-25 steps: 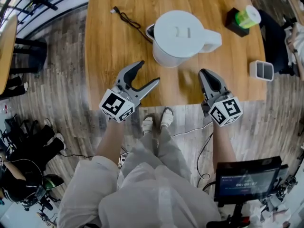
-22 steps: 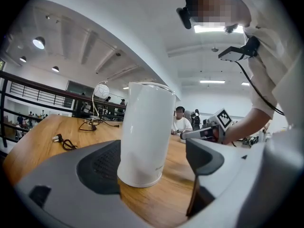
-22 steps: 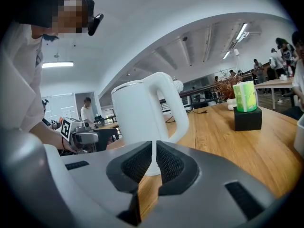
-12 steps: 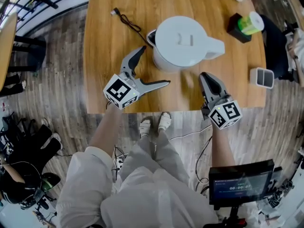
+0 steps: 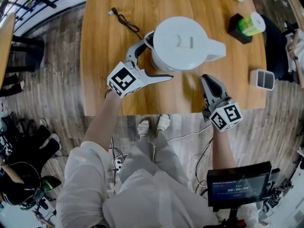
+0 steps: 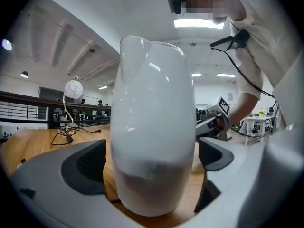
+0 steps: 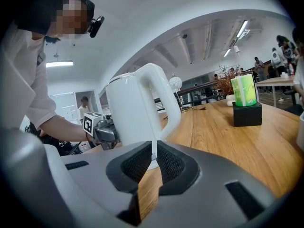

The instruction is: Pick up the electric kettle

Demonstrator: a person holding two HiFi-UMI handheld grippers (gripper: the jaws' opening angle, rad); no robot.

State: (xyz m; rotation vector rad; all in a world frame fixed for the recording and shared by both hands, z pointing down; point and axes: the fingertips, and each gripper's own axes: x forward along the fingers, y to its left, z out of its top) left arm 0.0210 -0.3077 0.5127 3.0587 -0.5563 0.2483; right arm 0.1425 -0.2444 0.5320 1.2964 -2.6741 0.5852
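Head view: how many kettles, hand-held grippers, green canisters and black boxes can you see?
Kettle: 1
Hand-held grippers: 2, the left hand-held gripper and the right hand-held gripper
Green canister: 1
Black box: 1
Total: 5

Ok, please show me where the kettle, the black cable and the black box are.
kettle (image 5: 179, 37), head view, middle of its lid.
black cable (image 5: 124, 19), head view, middle of the wire.
black box (image 7: 247, 114), right gripper view, its front face.
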